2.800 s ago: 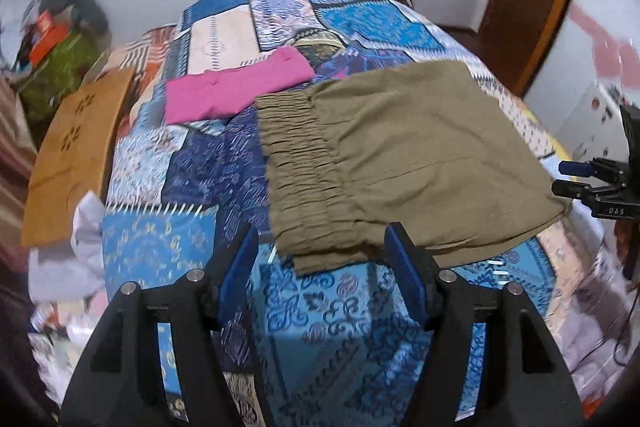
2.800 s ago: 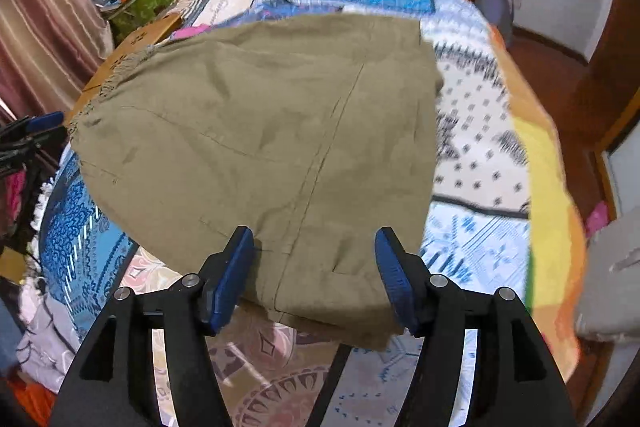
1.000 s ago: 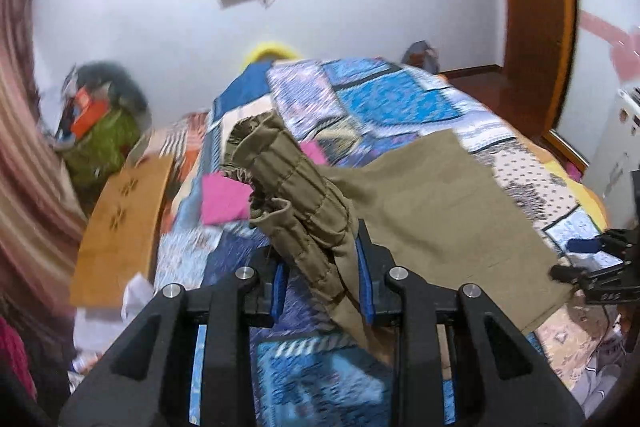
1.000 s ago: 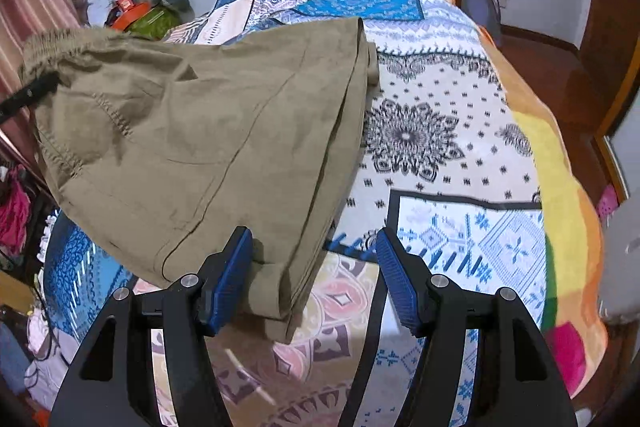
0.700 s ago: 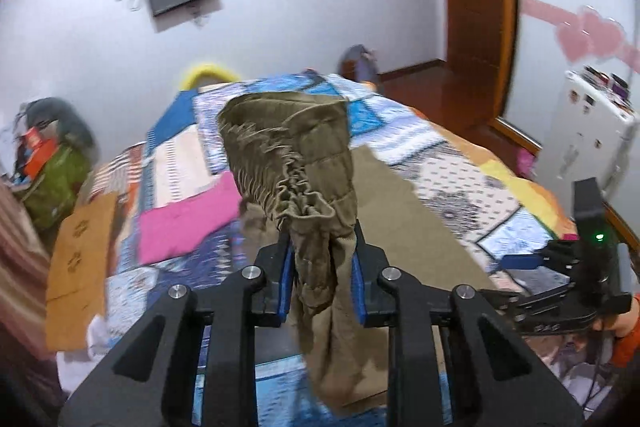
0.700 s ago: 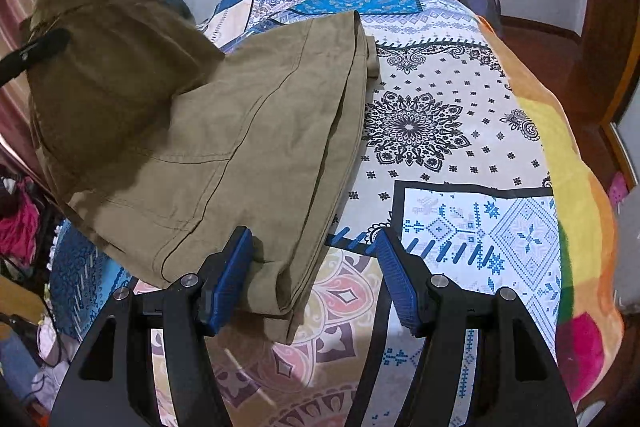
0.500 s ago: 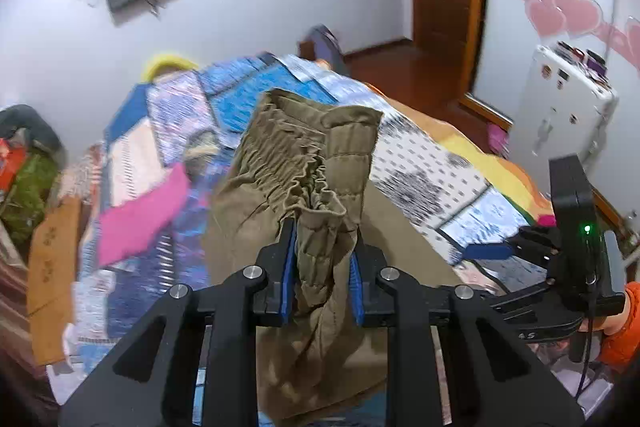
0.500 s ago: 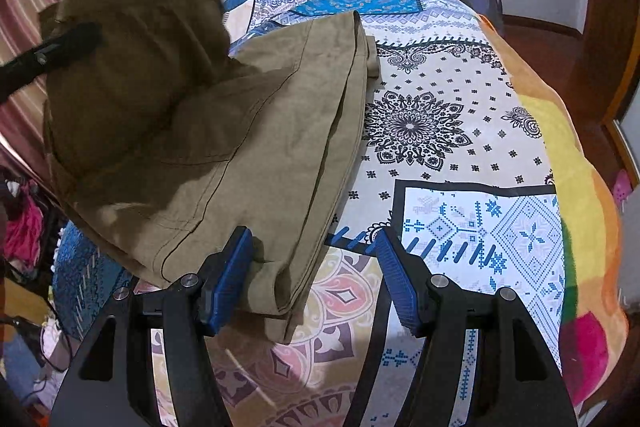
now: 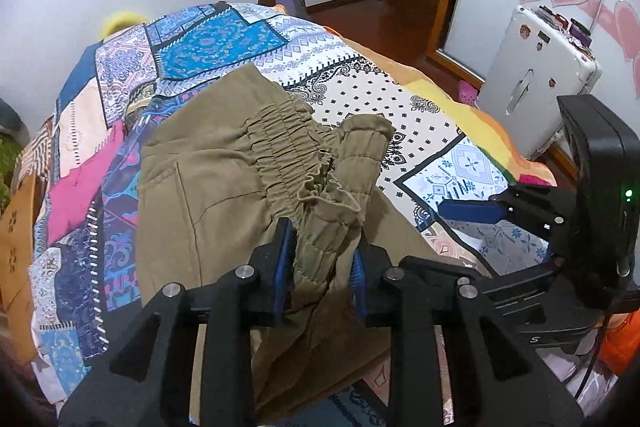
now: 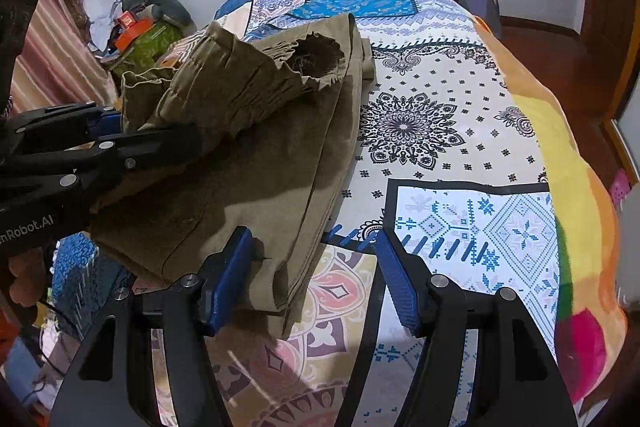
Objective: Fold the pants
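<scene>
Left gripper point(image 9: 320, 263), jaws opening around bunched waistband point(image 9: 298, 163) of olive pants point(image 10: 248, 163) on patchwork bedspread point(image 10: 472, 219), lies over hem end beside gaping, empty right gripper point(image 10: 316, 275); fold runs lengthwise.

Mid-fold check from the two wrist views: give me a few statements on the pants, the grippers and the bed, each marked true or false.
1. The left hand-held gripper has the pants' gathered waistband between its pads. True; its jaws are opening.
2. The right hand-held gripper grips the hem. False: it is open, fabric beside one pad only.
3. The pants lie on bare floor. False: on a patterned bedspread.
4. A pink cloth lies beside the pants. True.
</scene>
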### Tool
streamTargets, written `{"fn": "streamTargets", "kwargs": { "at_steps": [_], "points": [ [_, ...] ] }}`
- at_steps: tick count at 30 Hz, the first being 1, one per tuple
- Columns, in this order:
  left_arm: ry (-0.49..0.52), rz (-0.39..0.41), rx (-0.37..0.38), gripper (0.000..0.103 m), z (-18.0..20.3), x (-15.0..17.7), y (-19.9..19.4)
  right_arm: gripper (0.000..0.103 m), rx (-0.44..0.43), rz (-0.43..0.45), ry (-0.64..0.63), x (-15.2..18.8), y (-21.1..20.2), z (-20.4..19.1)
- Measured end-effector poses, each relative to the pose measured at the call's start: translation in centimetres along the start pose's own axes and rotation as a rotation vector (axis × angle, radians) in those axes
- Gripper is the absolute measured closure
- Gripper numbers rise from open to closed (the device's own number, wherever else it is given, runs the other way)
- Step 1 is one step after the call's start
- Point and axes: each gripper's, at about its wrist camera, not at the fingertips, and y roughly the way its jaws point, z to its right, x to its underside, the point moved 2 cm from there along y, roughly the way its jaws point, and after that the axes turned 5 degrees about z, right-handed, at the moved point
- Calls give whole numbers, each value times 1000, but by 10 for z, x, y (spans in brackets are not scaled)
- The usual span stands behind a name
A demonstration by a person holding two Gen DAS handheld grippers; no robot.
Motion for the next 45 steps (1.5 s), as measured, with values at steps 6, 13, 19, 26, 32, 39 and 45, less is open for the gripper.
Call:
{"fn": "streamTargets", "kwargs": {
  "at_steps": [6, 13, 19, 26, 32, 39, 45],
  "points": [
    [-70, 16, 110, 50, -4, 0, -22, 43, 31, 23, -16, -2, -14, -3],
    [-110, 108, 36, 46, -39, -5, -63, 43, 44, 83, -3, -12, -39, -8],
    [-170, 131, -73, 43, -93, -5, -69, 41, 8, 153, 15, -31, -45, -19],
    [-256, 51, -95, 42, -151, 2, -32, 41, -60, 118, 66, -36, -6, -30],
    [-290, -30, -64, 42, -181, -5, 20, 41, -67, 51, 56, -24, 21, -19],
    [-315, -84, 0, 42, -201, -29, 81, 40, -65, 15, -2, -26, 20, 2],
    [-395, -141, 97, 45, -214, -43, 137, 40, -48, 0, -40, -32, 24, 20]
  ]
}}
